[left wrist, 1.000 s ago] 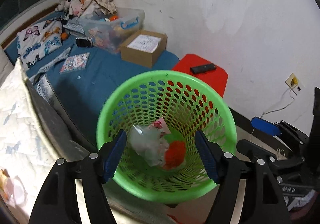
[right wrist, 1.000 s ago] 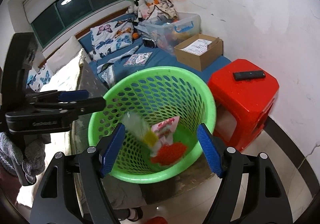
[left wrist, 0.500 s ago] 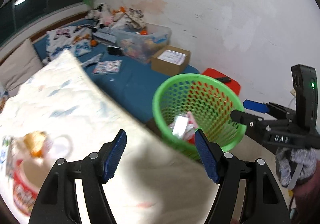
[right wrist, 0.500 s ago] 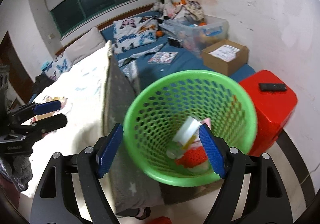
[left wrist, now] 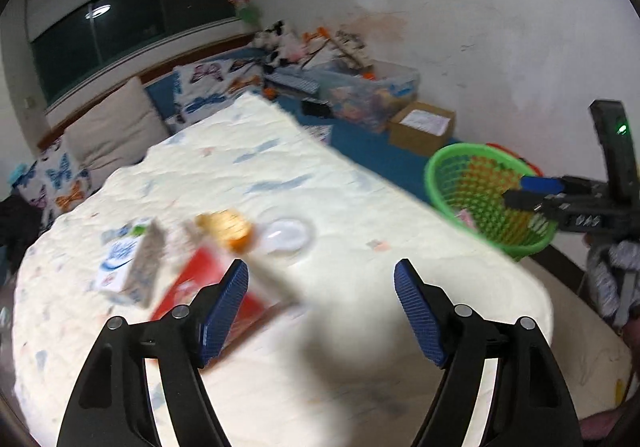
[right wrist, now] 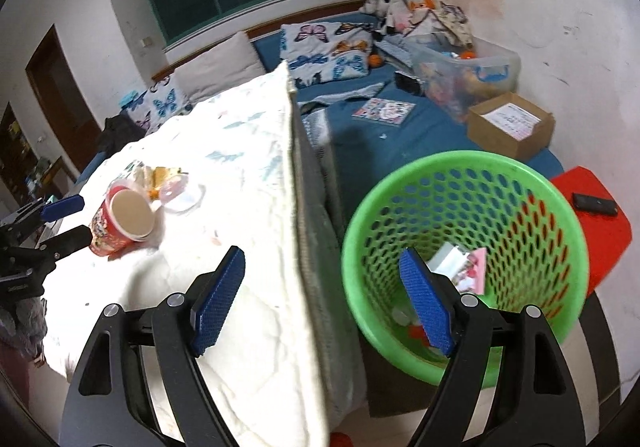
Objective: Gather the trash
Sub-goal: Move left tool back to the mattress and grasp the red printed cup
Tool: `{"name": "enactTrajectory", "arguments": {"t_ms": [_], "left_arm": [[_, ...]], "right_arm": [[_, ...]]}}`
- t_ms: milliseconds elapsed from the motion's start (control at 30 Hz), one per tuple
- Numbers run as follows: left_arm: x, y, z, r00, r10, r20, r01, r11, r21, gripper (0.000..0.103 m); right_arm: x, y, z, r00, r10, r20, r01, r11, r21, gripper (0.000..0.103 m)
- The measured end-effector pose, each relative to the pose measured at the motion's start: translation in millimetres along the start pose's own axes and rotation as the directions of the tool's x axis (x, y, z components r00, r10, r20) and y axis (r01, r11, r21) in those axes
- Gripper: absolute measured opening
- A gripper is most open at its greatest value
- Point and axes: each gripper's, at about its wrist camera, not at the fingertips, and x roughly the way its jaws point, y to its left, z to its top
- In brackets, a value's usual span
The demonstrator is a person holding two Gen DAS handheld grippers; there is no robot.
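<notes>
Red cup [right wrist: 120, 221] tipped on quilt [right wrist: 248, 151]

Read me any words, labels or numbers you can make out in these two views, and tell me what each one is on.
"DAS" (roughly; small and blurred): on the right gripper body, left wrist view.
Milk carton: blue print, too blurred to read.
Red cup: printed pattern, unreadable.
Cardboard box: white label, text too small.
Left gripper body: white lettering, too small to read.

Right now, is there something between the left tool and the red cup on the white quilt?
Nothing visible stands between them. The left tool is open and empty, beside the red cup, which lies tilted on the white quilt. A clear lid and an orange wrapper lie behind the cup.
</notes>
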Motion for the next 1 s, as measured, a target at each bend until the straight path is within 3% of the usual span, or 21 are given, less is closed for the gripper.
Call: {"name": "enactTrajectory", "arguments": {"t_ms": [133,300,567,1000], "left_arm": [[5,28,-12,0.997,0.059,-0.047,-0.058,0.998,0.017,0.074],[18,48,-24,0.990,0.106,-0.096,-0.094,0.988,0.122,0.078],[47,58,-29,0.978,0.132,-0.162,-0.095,0.972,0.217,0.078],[68,62,-27,0.969,0.170,-0.181,-0.103,0.939,0.330,0.081]], "right_arm": [[5,10,1,1.000,0.012,-0.009,-0.012,1.000,-0.014,0.080],[10,17,0,1.000,0.020,-0.022,-0.020,1.000,-0.018,0.080],[17,31,0,0.999,0.026,-0.040,-0.027,0.999,-0.039,0.080],[25,38,-3,0.998,0.028,-0.063,-0.031,0.999,-0.044,0.080]]}}
